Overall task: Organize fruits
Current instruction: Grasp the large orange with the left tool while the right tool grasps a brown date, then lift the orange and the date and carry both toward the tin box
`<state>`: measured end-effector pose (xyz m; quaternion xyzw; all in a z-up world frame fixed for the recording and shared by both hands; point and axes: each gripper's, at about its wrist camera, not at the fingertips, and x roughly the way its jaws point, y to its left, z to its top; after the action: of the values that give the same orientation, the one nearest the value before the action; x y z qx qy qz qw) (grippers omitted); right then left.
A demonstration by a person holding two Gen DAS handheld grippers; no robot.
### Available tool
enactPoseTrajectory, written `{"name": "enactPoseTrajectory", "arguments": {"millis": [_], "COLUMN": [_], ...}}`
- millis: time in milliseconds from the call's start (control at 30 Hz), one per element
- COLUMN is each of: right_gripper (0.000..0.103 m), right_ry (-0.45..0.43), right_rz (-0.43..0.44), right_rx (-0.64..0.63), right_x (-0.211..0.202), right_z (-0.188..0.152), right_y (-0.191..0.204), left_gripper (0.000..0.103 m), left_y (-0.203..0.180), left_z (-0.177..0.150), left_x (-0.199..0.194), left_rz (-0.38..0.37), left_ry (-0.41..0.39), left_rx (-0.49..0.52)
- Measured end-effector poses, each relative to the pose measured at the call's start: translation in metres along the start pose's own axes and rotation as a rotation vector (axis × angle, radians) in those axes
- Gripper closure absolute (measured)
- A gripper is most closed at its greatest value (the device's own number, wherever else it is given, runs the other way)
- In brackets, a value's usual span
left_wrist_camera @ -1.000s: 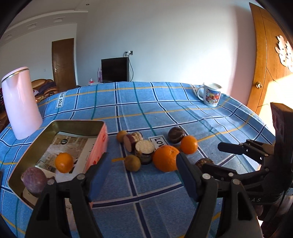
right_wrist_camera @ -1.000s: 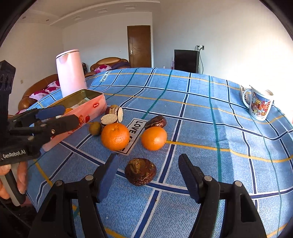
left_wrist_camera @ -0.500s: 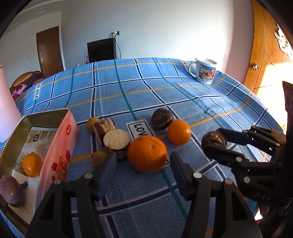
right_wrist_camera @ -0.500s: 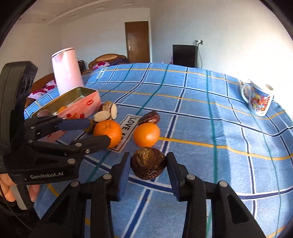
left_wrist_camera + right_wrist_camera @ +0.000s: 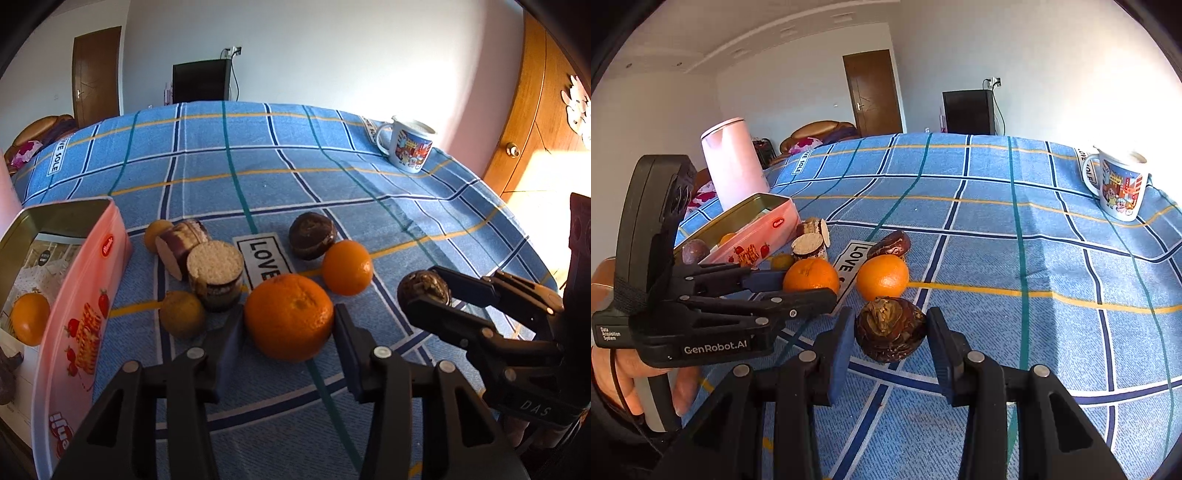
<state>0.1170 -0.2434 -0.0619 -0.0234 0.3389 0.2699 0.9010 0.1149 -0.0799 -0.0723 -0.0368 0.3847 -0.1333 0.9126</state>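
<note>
While a second ago both tools stood wide, the left gripper [image 5: 288,328] is now closing around the big orange [image 5: 289,316]; the right gripper [image 5: 889,334] pinches the dark wrinkled fruit [image 5: 889,329]. Both fruits sit on the cloth, likely bound for the pink tin [image 5: 79,295] at left. Blue checked tablecloth [image 5: 258,155]; mug [image 5: 408,147] far right; bright room.
</note>
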Motion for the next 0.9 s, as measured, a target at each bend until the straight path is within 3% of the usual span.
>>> {"name": "enactPoseTrajectory", "arguments": {"millis": [367,900], "right_gripper": [0.062,0.062], "right_ry": [-0.125,-0.218], "right_rz": [-0.033,-0.050], "right_rx": [-0.040,-0.064], "right_x": [-0.020,-0.034], "right_z": [-0.003,-0.009], "right_y": [0.007,0.012], "left_gripper": [0.055,0.055], "left_y": [-0.007,-0.009], "left_z": [-0.001,-0.009], "left_x": [-0.024,-0.044], "left_rz": [0.044,0.082], "left_ry": [-0.154,-0.268], "left_rx": [0.038,0.054]}}
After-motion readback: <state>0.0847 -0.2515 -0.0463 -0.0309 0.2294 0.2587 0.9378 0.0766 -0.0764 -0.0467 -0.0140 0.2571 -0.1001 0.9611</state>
